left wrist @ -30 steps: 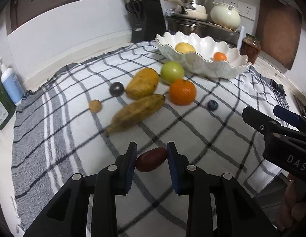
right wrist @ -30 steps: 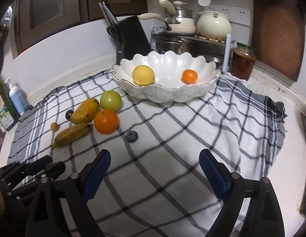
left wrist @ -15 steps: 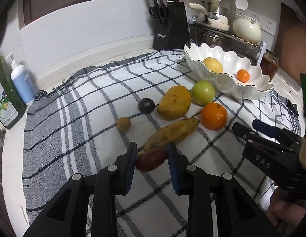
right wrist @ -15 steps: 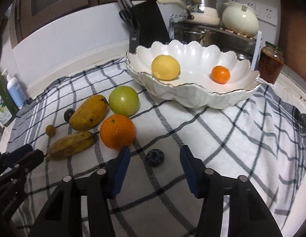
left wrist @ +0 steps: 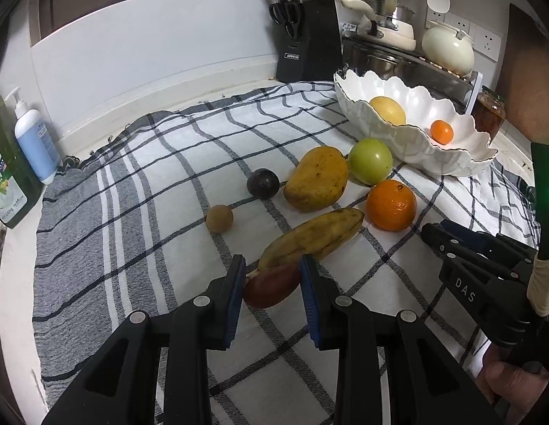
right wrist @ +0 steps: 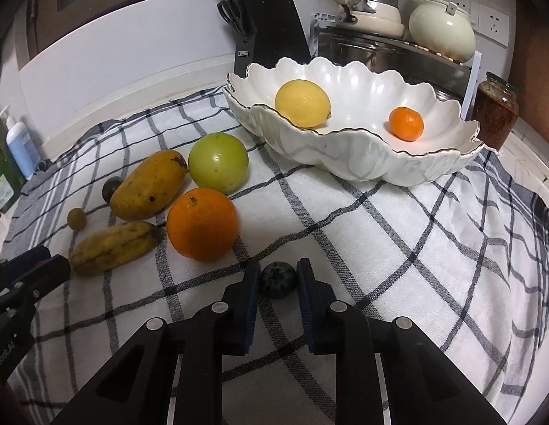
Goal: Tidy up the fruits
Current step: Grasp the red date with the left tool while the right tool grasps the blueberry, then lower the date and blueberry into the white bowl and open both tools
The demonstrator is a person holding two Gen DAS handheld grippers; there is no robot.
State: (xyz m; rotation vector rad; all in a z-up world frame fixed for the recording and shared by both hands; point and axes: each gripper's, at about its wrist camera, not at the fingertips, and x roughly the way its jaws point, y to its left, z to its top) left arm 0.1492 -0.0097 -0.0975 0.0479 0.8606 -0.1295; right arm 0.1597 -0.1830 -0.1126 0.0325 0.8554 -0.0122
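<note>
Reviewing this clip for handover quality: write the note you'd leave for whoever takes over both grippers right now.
Left gripper: shut on the reddish-brown oval fruit.
Right gripper: just closed on the small dark blueberry, at cloth level.
Done: yellow lemon and small tangerine lie in the white scalloped bowl.
Left on the checked cloth: large orange, green apple, yellow mango, banana, dark plum, small brown round fruit. Bowl both held fruits first.
</note>
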